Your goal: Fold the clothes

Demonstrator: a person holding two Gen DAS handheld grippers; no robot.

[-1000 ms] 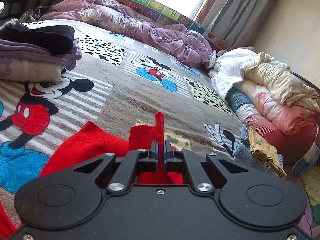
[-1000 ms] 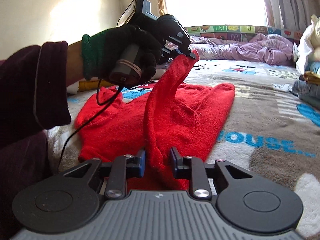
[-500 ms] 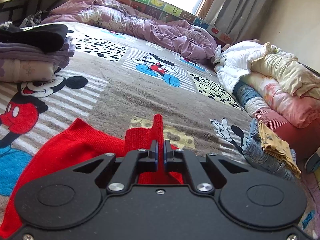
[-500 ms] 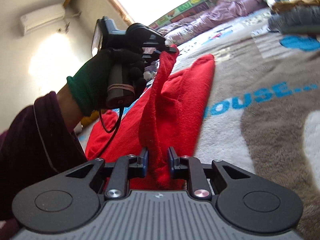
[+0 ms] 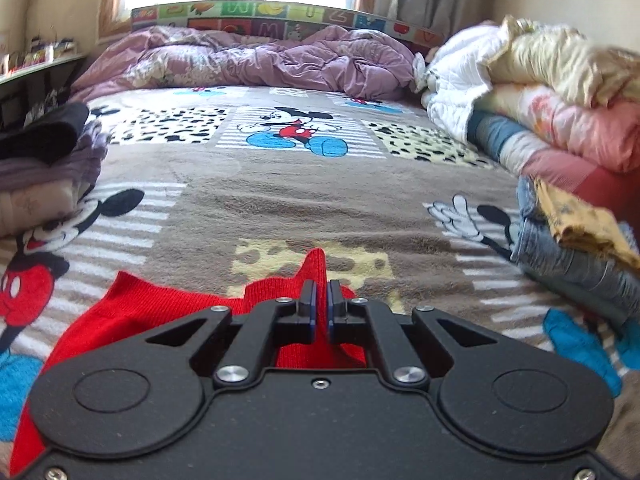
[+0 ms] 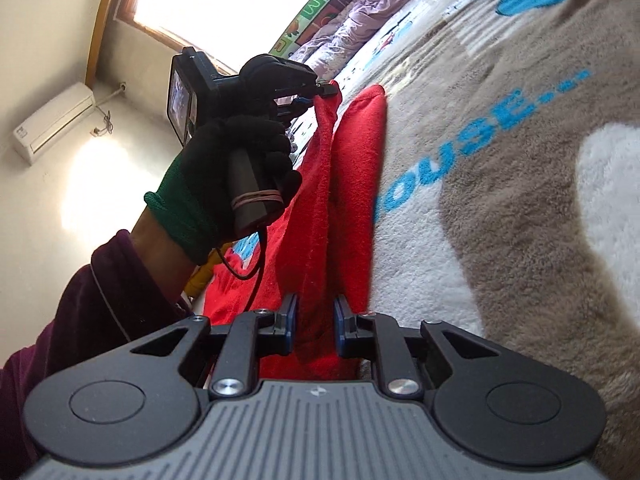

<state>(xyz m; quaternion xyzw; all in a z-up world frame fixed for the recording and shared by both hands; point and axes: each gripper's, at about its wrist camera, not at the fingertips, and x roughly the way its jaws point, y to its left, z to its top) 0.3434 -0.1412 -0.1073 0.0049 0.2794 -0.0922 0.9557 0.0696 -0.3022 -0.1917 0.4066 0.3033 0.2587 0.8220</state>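
Note:
A red knit sweater (image 5: 160, 312) lies on the cartoon-mouse blanket (image 5: 280, 200). My left gripper (image 5: 319, 304) is shut on a thin edge of it, which sticks up past the fingertips. In the right wrist view a black-gloved hand (image 6: 224, 176) holds that left gripper (image 6: 326, 90) above the bed, with the red sweater (image 6: 356, 152) hanging from it in a raised ridge. The ridge runs down into my right gripper (image 6: 314, 320). Its jaws are closing, and thick red fabric fills the gap and touches both pads.
A stack of folded clothes (image 5: 44, 168) sits at the left of the bed. Bundled bedding and clothes (image 5: 560, 120) pile up at the right, with jeans under a yellow cloth (image 5: 568, 256) in front. A purple quilt (image 5: 260, 60) lies crumpled by the window.
Both grippers have rolled and sunk toward the bed with the red fabric stretched between them. The right jaws have narrowed on the fabric. The left grip is unchanged.

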